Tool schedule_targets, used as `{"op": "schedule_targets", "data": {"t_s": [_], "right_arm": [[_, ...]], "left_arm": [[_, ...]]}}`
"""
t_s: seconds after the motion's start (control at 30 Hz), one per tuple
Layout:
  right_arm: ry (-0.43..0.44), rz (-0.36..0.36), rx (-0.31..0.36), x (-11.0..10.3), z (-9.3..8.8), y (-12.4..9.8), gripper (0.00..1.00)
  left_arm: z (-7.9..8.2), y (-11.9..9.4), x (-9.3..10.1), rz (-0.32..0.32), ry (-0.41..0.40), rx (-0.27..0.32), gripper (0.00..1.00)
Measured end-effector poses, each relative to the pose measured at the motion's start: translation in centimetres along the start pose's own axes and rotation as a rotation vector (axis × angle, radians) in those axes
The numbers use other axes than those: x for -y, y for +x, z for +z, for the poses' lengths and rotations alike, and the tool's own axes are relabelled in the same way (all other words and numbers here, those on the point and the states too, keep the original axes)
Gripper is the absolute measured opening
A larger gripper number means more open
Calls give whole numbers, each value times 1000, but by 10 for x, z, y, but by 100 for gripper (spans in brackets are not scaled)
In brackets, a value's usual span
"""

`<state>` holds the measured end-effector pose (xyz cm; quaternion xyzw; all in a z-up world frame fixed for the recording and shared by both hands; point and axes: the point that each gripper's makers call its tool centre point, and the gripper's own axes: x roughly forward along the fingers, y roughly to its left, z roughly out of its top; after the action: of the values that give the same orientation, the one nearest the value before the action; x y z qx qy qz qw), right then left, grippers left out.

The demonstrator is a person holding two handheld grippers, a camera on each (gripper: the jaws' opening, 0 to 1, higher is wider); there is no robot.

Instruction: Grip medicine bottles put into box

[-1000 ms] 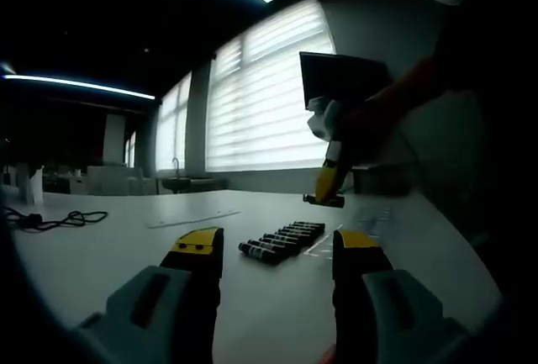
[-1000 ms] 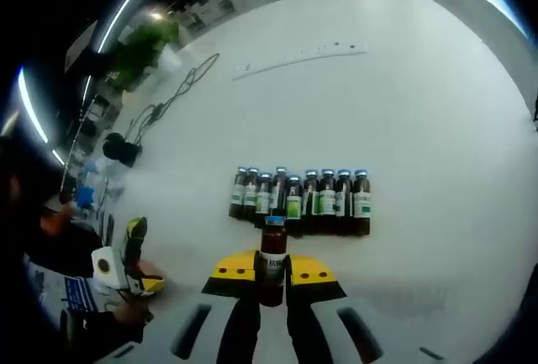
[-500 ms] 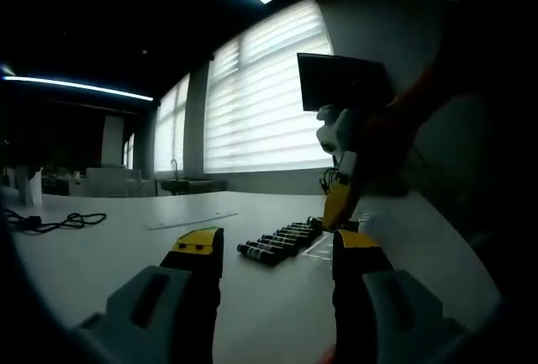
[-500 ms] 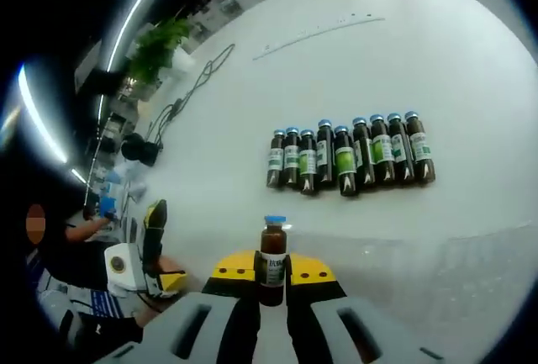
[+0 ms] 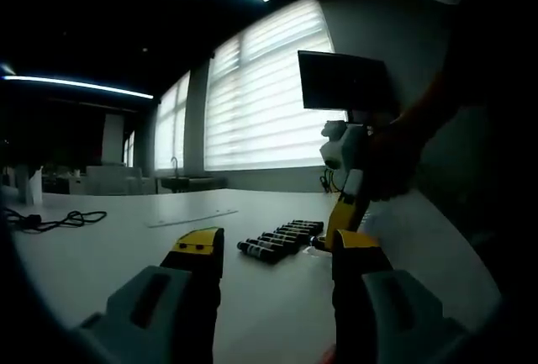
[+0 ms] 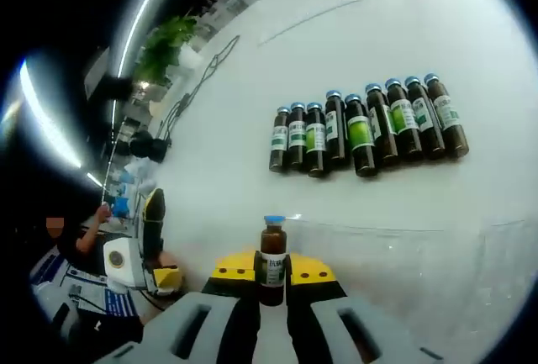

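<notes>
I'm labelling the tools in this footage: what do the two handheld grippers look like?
Both match. The left gripper has two chunky grey jaws ending in yellow pads with black edges, each jaw body cut by a dark slot. The right gripper shows the same grey jaws and yellow tips. Seen from the left gripper view, the right gripper has a pale housing above a yellow finger.

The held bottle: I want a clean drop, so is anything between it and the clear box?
Nothing visible. The right gripper holds the bottle upright at the clear box's near edge. The row of lying bottles sits beyond the box, clear of the path.
</notes>
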<state>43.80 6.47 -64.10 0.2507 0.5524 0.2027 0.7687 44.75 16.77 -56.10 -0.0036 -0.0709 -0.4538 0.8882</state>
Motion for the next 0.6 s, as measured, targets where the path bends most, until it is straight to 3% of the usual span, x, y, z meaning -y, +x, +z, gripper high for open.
{"op": "schedule_targets", "data": {"t_s": [0.6], "right_arm": [[22,53,-18,-1,-11,8,8]], "left_arm": [[-4,1,0,-3,6,-16,44]]}}
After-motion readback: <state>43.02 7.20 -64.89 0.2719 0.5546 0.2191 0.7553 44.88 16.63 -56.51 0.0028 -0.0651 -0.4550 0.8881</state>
